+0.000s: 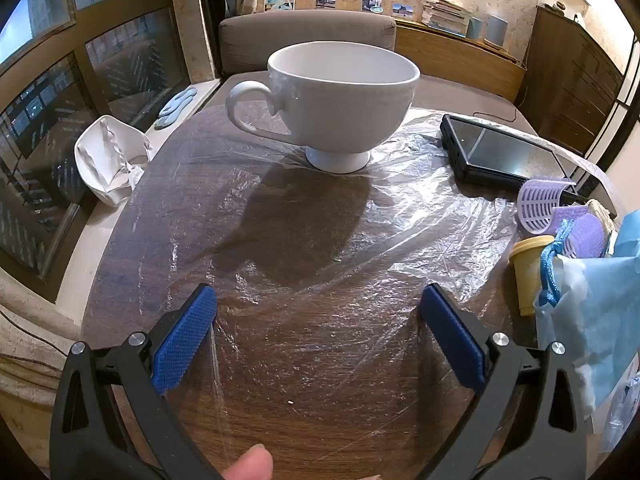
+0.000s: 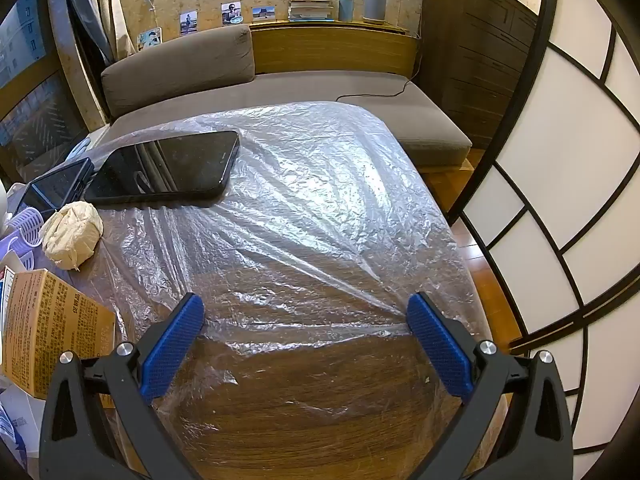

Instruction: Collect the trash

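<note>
Nothing looks collected yet: the left claw (image 1: 318, 338) and right claw (image 2: 306, 346) gape empty, the crumpled wad (image 2: 72, 236), probably trash, untouched near the desk's (image 2: 320, 420) left edge.

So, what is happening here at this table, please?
A person holds a gripper in each hand over a wooden table covered with thin plastic film. The left gripper and the right gripper are both open and hold nothing. A white cup, a crumpled paper ball, a cardboard box and a phone lie around. No trash is picked up yet.
</note>
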### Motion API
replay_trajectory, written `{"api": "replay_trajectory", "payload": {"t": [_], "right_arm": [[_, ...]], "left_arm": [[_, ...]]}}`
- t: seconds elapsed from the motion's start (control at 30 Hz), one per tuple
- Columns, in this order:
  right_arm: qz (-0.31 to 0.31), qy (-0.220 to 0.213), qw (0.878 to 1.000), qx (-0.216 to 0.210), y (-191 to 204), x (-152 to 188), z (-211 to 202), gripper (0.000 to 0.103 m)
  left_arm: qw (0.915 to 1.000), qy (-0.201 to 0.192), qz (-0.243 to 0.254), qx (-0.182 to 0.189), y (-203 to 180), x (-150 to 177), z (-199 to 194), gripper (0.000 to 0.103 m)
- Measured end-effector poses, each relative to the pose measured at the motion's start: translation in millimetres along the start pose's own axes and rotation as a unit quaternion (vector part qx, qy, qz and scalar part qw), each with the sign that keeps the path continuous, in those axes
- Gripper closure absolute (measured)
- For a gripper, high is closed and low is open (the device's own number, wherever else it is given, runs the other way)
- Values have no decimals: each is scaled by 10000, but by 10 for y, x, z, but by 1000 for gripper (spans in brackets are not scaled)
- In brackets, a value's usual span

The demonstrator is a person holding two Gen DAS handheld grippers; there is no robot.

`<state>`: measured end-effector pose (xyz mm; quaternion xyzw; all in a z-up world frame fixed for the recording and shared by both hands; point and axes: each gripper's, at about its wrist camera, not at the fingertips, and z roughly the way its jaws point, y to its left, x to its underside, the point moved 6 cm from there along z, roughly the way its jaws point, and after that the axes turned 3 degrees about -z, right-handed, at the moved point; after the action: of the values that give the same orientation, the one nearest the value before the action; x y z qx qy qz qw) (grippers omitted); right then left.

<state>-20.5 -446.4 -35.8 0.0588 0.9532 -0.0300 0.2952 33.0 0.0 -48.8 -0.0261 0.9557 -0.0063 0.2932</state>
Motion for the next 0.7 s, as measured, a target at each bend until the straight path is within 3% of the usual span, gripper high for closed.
{"api": "replay_trajectory", "payload": {"t": [0.7], "right_arm": [[-2, -63, 10000, 8, 3, -8, -1, 4]], "left_arm": [[10000, -46, -13, 25, 11, 16, -32, 1]]}}
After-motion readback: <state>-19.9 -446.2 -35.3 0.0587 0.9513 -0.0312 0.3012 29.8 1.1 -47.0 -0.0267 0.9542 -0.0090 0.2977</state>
